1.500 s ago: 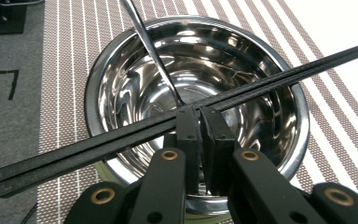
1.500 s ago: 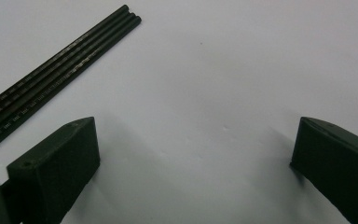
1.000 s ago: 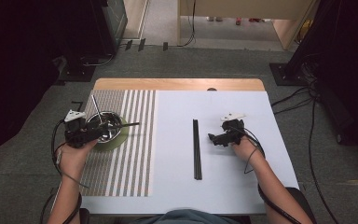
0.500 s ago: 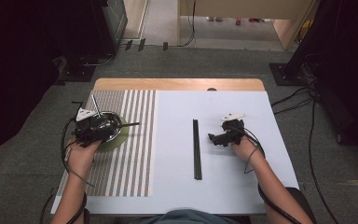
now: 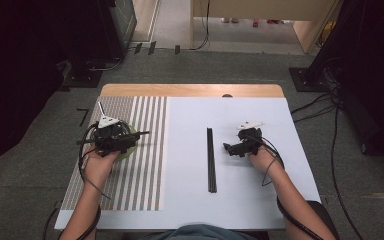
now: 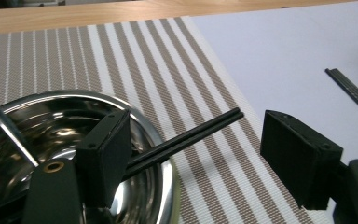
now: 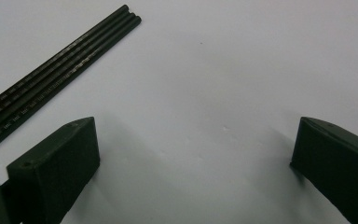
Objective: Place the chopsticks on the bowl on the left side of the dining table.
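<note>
Nearest the camera in the high view, both forearms come in from the bottom edge onto the white table top (image 5: pixel 240 200). The right gripper (image 5: pixel 232 149) sits low over bare white surface, just right of a pair of black chopsticks (image 5: pixel 210 160) that lies straight, running near to far in the middle of the table. In the right gripper view its jaws are spread wide with nothing but white surface between them, and that pair (image 7: pixel 51 65) lies off beyond the left jaw, close but not touching.

Over on the left, the left gripper (image 6: pixel 193 154) hovers at a shiny steel bowl (image 6: pixel 135 116) sitting on the brown-and-white striped placemat (image 5: pixel 145 150). Its jaws have just been opening and now stand wide apart. A second pair of black chopsticks (image 6: pixel 191 135) is propped across the bowl's rim, tips poking out to the right over the mat. In the left gripper view the sticks run right alongside the left jaw's inner face, can't tell if they actually touch it, and the right jaw is well clear of them, so nothing is pinching them. A thin metal rod (image 6: pixel 7 126) leans in the bowl at the left too.

Farthest off, a strip of bare wooden edge (image 5: pixel 190 90) runs along the far side of the table.
</note>
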`<state>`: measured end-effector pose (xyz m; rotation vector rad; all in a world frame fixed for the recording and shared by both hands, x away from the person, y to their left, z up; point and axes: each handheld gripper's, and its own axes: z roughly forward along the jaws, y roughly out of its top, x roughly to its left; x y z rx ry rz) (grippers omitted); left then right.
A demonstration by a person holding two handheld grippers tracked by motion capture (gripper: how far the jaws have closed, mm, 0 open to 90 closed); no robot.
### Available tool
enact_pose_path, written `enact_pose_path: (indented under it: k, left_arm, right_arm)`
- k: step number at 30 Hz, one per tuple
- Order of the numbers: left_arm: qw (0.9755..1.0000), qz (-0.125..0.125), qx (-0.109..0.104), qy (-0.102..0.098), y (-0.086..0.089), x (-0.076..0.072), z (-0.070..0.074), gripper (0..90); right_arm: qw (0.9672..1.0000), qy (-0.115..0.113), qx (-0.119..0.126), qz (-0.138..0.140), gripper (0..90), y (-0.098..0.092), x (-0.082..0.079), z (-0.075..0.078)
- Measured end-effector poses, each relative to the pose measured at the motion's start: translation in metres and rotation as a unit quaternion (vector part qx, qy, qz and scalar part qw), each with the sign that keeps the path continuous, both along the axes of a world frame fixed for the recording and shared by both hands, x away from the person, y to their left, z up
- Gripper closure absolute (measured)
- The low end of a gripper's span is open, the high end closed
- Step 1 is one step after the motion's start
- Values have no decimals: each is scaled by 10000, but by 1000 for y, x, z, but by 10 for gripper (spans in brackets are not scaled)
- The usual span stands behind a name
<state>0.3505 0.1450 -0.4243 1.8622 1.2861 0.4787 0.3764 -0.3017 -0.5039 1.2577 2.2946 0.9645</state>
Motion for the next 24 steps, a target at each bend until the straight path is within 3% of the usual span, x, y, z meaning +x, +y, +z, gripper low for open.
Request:
enact_pose_path:
  k: [8, 24]
  left_arm:
    - [9999, -76, -135, -4, -12, 0, 1, 241]
    - [9986, -512, 68, -109, -45, -6, 1, 240]
  right_arm:
    - [10000, -1, 3, 0, 4, 0, 0, 0]
    - [10000, 1, -1, 2, 4, 0, 0, 0]
